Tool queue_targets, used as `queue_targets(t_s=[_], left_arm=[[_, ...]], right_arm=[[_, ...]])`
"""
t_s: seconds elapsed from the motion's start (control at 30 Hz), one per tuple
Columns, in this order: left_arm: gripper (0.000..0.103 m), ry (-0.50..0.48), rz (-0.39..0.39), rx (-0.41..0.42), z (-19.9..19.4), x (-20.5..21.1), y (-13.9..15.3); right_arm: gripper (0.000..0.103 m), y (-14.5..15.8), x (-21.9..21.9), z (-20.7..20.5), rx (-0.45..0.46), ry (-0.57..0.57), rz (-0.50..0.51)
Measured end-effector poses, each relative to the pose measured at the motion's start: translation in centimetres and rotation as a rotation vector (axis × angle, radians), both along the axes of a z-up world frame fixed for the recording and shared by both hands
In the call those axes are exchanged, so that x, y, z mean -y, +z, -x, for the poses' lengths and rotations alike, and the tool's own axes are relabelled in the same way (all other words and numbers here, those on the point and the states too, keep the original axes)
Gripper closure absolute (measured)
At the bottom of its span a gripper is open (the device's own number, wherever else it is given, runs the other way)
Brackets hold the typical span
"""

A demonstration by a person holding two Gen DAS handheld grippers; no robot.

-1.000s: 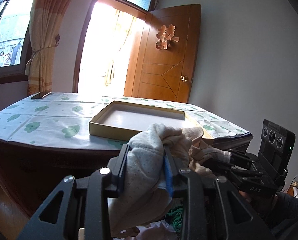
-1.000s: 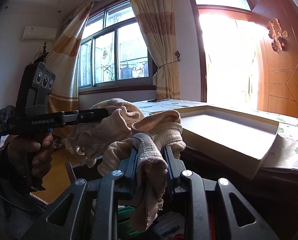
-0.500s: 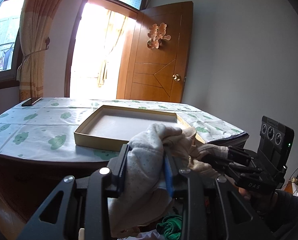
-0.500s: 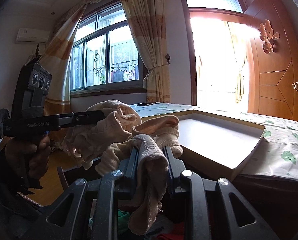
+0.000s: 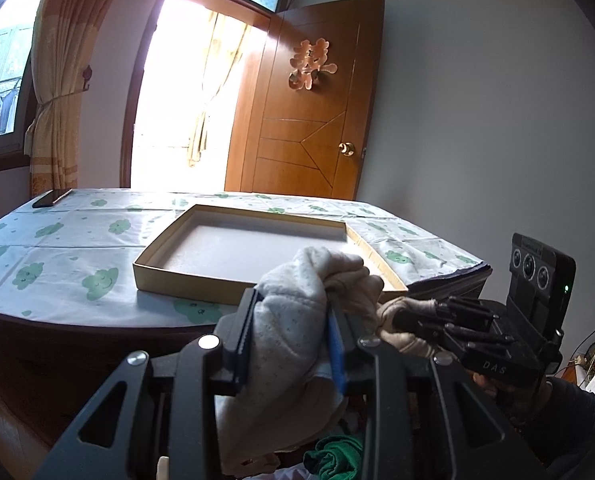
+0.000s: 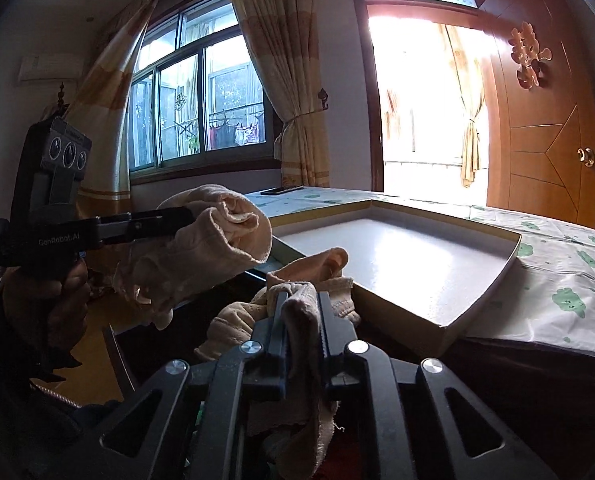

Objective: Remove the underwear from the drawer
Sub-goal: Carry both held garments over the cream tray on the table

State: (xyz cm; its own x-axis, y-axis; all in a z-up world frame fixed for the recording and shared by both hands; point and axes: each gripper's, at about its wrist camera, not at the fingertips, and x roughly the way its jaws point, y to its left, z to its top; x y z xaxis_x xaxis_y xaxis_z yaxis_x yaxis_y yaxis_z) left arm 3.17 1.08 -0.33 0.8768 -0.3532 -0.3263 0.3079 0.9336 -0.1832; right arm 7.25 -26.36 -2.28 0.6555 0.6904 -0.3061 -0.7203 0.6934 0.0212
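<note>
The left gripper [image 5: 293, 328] is clamping a pale, finely dotted piece of underwear [image 5: 297, 320], its jaws pressed against the bunched cloth, which is hanging down between them. The right gripper [image 6: 302, 312] is squeezing tight on a beige piece of underwear [image 6: 301, 320] (a thin fold is pinched between the nearly meeting jaws). Both garments are being held in the air just in front of the near edge of a table [image 5: 57, 248] covered in a cloth with green cloud prints. A shallow open cardboard box [image 5: 253, 240] is lying on that table. A phone [image 5: 51, 198] is resting at its far corner.
</note>
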Motion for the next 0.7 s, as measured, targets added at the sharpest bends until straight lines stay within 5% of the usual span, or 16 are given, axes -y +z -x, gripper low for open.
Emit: queue_targets(t_s=[0.7], left_arm=[[0.073,0.023,0.017,0.038,-0.7,-0.4,3.2]], right_arm=[[0.093,5.1,-0.7,1.6,0.116,0.026,-0.024]])
